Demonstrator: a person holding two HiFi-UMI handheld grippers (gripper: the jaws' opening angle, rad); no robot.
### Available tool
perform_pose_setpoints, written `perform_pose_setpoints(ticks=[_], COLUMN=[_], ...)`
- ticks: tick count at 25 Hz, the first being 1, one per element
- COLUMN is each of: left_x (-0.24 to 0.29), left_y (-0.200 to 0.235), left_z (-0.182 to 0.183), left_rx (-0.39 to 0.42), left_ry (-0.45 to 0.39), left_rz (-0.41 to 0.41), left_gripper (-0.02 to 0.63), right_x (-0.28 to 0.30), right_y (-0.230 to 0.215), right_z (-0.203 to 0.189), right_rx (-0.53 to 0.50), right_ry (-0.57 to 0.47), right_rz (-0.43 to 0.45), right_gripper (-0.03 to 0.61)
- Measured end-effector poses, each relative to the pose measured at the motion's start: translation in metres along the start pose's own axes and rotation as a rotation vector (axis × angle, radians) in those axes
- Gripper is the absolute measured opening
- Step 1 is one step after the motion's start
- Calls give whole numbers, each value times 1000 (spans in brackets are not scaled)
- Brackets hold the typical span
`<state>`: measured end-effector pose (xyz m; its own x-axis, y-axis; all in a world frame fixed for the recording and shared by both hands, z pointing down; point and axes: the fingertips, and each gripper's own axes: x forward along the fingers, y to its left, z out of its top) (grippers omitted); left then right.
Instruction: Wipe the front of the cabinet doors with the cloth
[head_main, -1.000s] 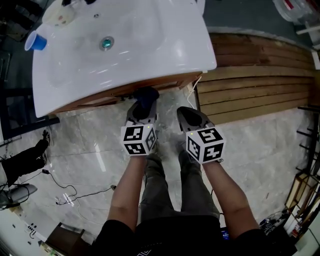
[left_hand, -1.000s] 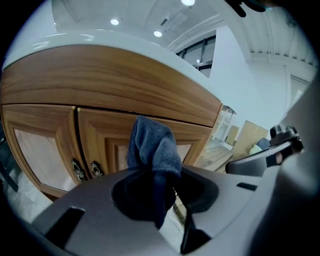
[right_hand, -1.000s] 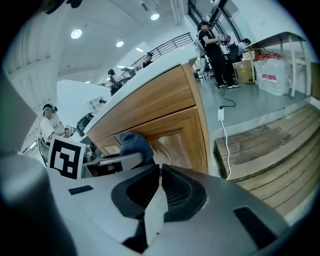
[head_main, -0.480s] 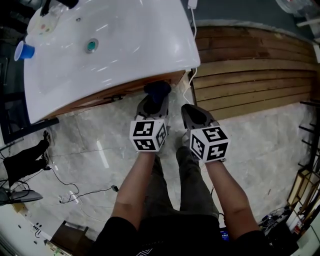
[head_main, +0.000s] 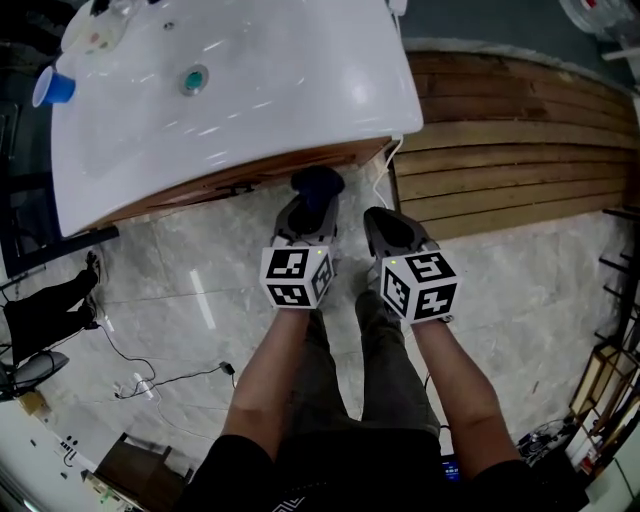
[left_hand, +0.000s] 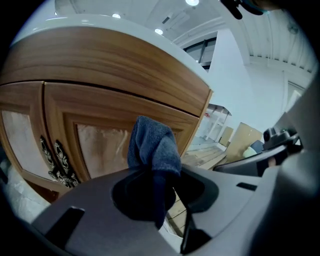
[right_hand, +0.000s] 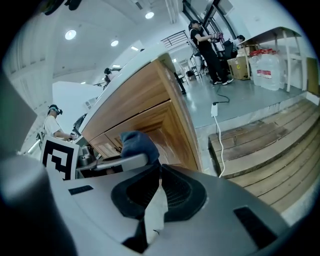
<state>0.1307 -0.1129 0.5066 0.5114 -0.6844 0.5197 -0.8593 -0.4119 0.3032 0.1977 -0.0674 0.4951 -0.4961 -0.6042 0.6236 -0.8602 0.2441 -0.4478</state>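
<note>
My left tongs (left_hand: 156, 176) are clamped on the dark blue cloth (left_hand: 152, 144). It bunches above the tips and a tail hangs down between them. My right tongs (right_hand: 158, 172) are narrow, tips together, nothing between them. They sit just beside the left pair and catch the cloth side-on.

The cloth is up at the front of the cabinet doors (left_hand: 102, 145), over the right-hand door's pale panel. I can't tell if it touches the wood. Two dark ornate handles (left_hand: 56, 162) sit where the doors meet, left of the cloth and apart from it.

From the head view, the white basin top (head_main: 250, 110) overhangs the doors and hides most of them. The cloth pokes in just under its front edge. A drain (head_main: 195, 78) shows in the bowl, and a blue cup (head_main: 50, 88) sits at the far left edge.

A white cable (head_main: 388, 165) drops past the right end of the cabinet doors, near the cloth. A wooden plank platform (head_main: 510, 150) lies to the right, on the marble floor (head_main: 180, 290). Loose black cables (head_main: 140, 385) lie on the floor well off to the left.

In the right gripper view, people (right_hand: 202, 42) stand far back in the room. Water jugs (right_hand: 267, 62) stand under a table there.
</note>
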Motion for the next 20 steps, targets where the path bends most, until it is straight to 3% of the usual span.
perform_pose_setpoints(ticks=[13,20], left_x=[-52,-62], left_y=[99,138], left_z=[-24,-32], left_rx=[-56,-68], left_ry=[-5,-6], left_rz=[124,169], left_gripper=[103,104], right_x=[65,88], right_y=[88,115], right_z=[-14,-20], right_rx=[-89,-124], right_ry=[65,92], right_rz=[107,134], right_gripper=[41,41])
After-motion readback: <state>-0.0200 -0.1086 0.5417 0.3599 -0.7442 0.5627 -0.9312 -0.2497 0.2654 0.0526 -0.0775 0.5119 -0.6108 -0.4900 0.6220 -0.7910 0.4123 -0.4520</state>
